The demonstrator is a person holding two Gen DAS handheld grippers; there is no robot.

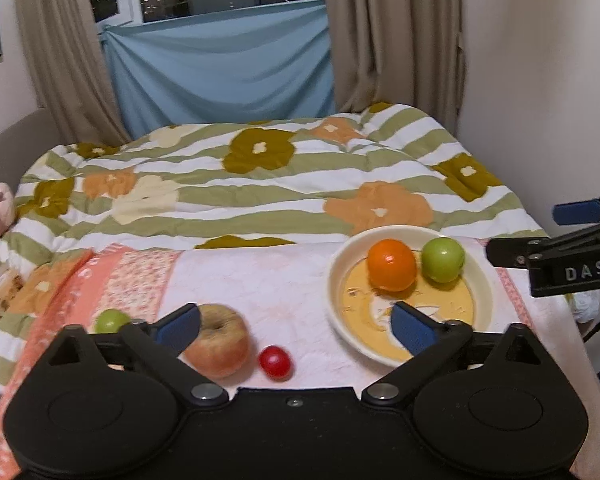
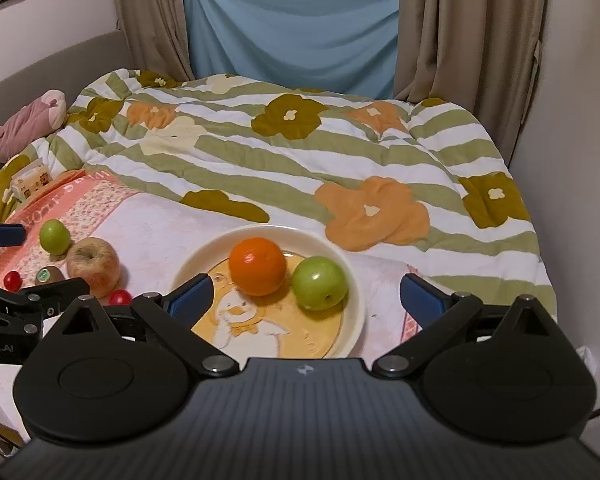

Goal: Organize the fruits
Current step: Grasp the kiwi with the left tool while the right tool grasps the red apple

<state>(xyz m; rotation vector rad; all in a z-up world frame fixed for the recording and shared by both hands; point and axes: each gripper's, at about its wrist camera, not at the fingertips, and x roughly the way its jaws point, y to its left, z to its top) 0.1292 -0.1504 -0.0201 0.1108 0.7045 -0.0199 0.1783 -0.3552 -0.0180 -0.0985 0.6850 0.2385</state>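
A cream plate with a duck picture holds an orange and a green apple. My right gripper hovers open over it, nothing between its blue pads. To the left, on the pink cloth, lie a pale apple, a small red fruit and a small green fruit. My left gripper stands wide open above them, holding nothing. The right wrist view also shows a kiwi and a second red fruit.
A flowered, striped quilt covers the bed behind the cloth. A pink soft toy lies at the far left, near a small carton. Curtains and a blue sheet hang at the back; a wall runs along the right.
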